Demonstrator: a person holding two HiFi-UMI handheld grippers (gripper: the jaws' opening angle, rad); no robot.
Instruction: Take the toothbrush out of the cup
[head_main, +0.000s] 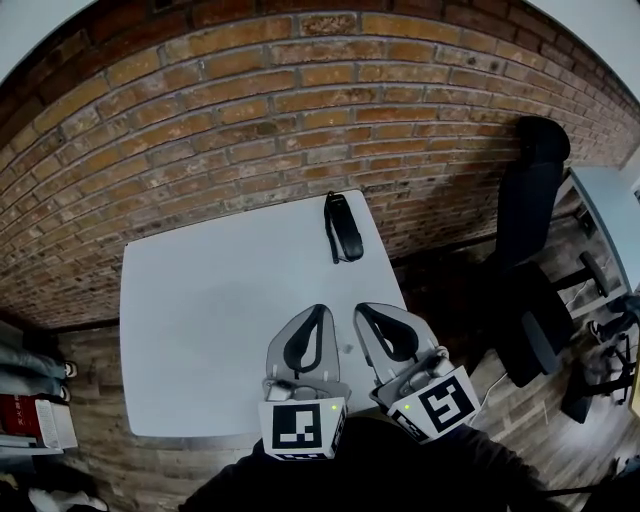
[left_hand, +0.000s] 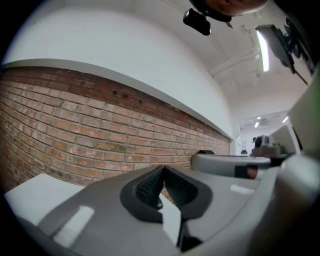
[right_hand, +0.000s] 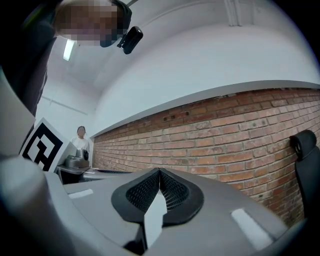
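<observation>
I see no cup and no toothbrush in any view. The white table (head_main: 200, 330) carries only a black elongated object (head_main: 342, 227), lying near its far edge. My left gripper (head_main: 318, 308) and right gripper (head_main: 360, 308) hover side by side over the table's near right part, both pointing level toward the brick wall. In the left gripper view, the left gripper (left_hand: 164, 167) has its jaws meeting at the tips with nothing between them. The right gripper (right_hand: 159, 170) is likewise shut and empty in its own view. The black object lies well beyond both tips.
A brick wall (head_main: 250, 120) runs behind the table. A black office chair (head_main: 530, 200) stands to the right, by a second desk (head_main: 610, 215). Books and shoes lie on the floor at the left (head_main: 40, 420). A person (right_hand: 80, 140) stands far off in the right gripper view.
</observation>
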